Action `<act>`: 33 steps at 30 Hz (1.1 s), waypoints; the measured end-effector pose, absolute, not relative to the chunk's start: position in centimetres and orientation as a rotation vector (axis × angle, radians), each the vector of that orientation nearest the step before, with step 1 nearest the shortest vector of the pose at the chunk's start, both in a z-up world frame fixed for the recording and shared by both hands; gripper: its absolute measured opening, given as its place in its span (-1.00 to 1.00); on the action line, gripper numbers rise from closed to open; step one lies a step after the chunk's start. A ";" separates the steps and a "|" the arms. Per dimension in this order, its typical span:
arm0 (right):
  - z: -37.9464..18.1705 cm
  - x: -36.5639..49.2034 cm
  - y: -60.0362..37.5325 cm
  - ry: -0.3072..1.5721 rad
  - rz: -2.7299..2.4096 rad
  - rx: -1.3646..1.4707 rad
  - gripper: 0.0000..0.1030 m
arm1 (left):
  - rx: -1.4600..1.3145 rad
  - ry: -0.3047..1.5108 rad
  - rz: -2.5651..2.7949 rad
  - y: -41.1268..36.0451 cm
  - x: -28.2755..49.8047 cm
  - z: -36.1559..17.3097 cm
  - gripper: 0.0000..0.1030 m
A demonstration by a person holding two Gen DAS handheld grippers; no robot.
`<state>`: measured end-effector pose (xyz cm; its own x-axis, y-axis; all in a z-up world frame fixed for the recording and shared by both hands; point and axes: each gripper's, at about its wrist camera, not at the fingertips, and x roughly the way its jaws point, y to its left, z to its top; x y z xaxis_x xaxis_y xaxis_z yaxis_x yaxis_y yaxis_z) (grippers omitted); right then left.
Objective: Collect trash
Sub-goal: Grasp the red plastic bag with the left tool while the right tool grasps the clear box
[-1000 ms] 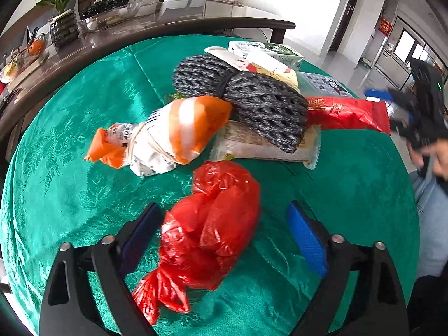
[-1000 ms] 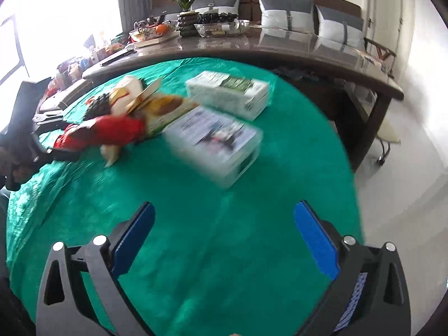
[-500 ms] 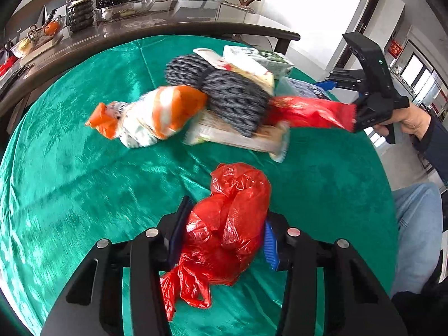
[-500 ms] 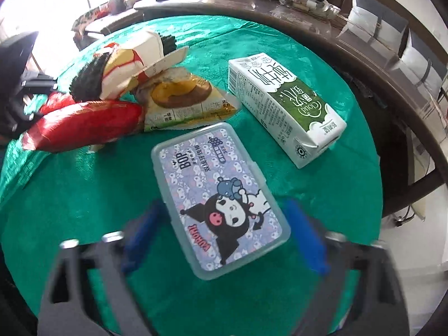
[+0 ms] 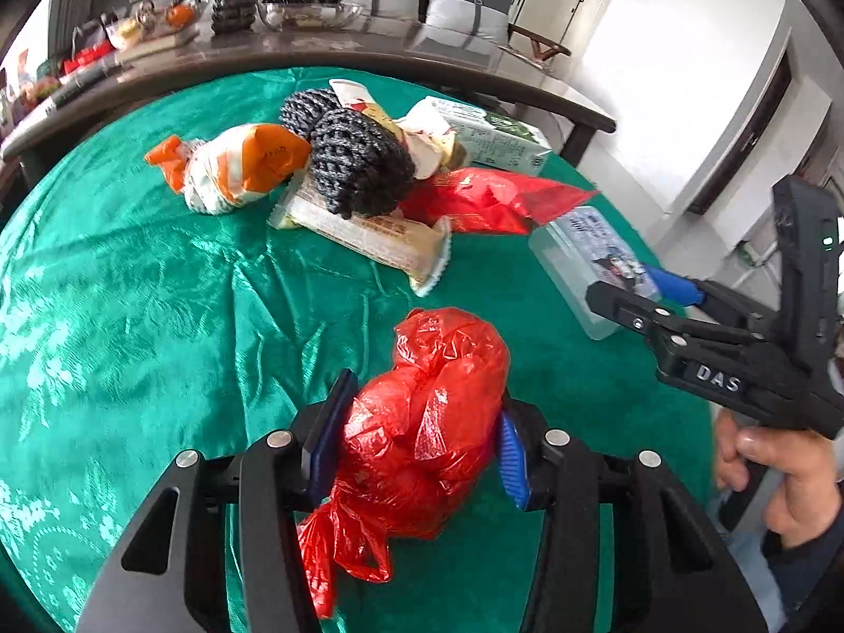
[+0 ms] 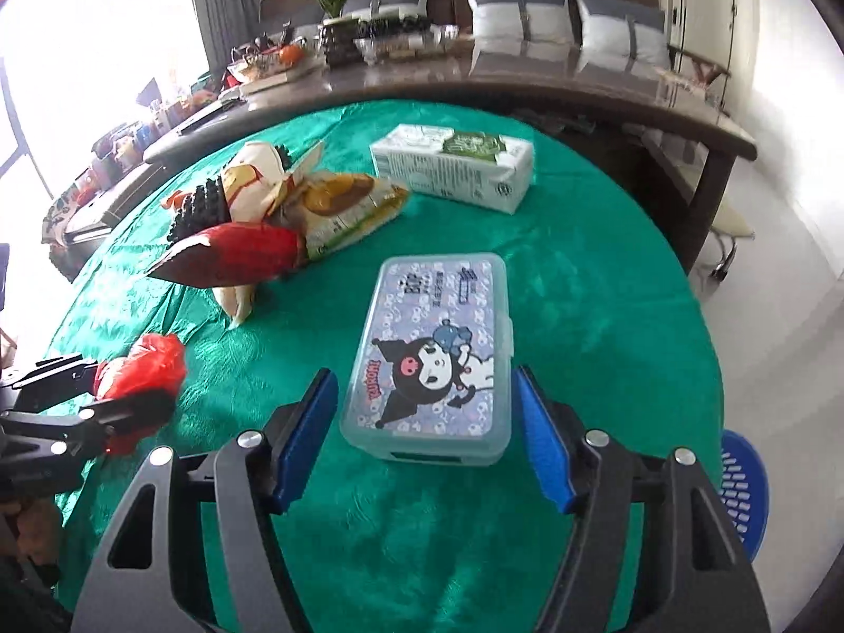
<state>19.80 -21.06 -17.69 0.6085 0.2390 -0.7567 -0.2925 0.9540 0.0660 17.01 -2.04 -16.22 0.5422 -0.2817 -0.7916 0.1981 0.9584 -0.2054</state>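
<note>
A crumpled red plastic bag (image 5: 427, 422) sits between the blue pads of my left gripper (image 5: 419, 448). Both pads press into its sides, though the jaws are opening a little. The right wrist view shows the same bag (image 6: 142, 369) at the far left. My right gripper (image 6: 422, 438) straddles the near end of a clear plastic box (image 6: 432, 348) with a cartoon lid, which lies flat on the green tablecloth (image 6: 580, 290). A strip of cloth shows between the left pad and the box. In the left wrist view a hand holds that gripper (image 5: 633, 290) at the box (image 5: 580, 248).
A heap lies mid-table: a black mesh bundle (image 5: 358, 169), an orange-and-white bag (image 5: 237, 169), a biscuit packet (image 5: 369, 232), a red snack packet (image 6: 232, 253) and a milk carton (image 6: 453, 163). A blue basket (image 6: 738, 490) stands below the table's right edge. A long dark table (image 6: 527, 84) runs behind.
My left gripper went from open around the red bag to shut on it and shifted sideways. My right gripper swung over to the cartoon box, and its jaws narrowed around it.
</note>
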 end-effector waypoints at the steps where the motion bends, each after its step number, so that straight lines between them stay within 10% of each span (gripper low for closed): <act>1: -17.9 19.7 -20.7 0.859 0.290 -0.104 0.50 | -0.070 0.950 -0.266 -2.2 17.0 -16.4 0.10; 12: -19.6 20.2 -22.7 0.927 0.270 -0.077 0.76 | 0.152 0.959 -0.286 -5.5 16.4 -17.4 0.79; 33: -19.8 20.1 -22.6 0.929 0.281 -0.071 0.80 | 0.090 0.961 -0.326 -3.6 14.4 -17.2 0.90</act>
<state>20.09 -22.57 -19.78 0.5652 0.2078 -0.7984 -0.2690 0.9613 0.0597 14.45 -3.62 -17.16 0.5283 -0.2327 -0.8165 0.3119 0.9476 -0.0683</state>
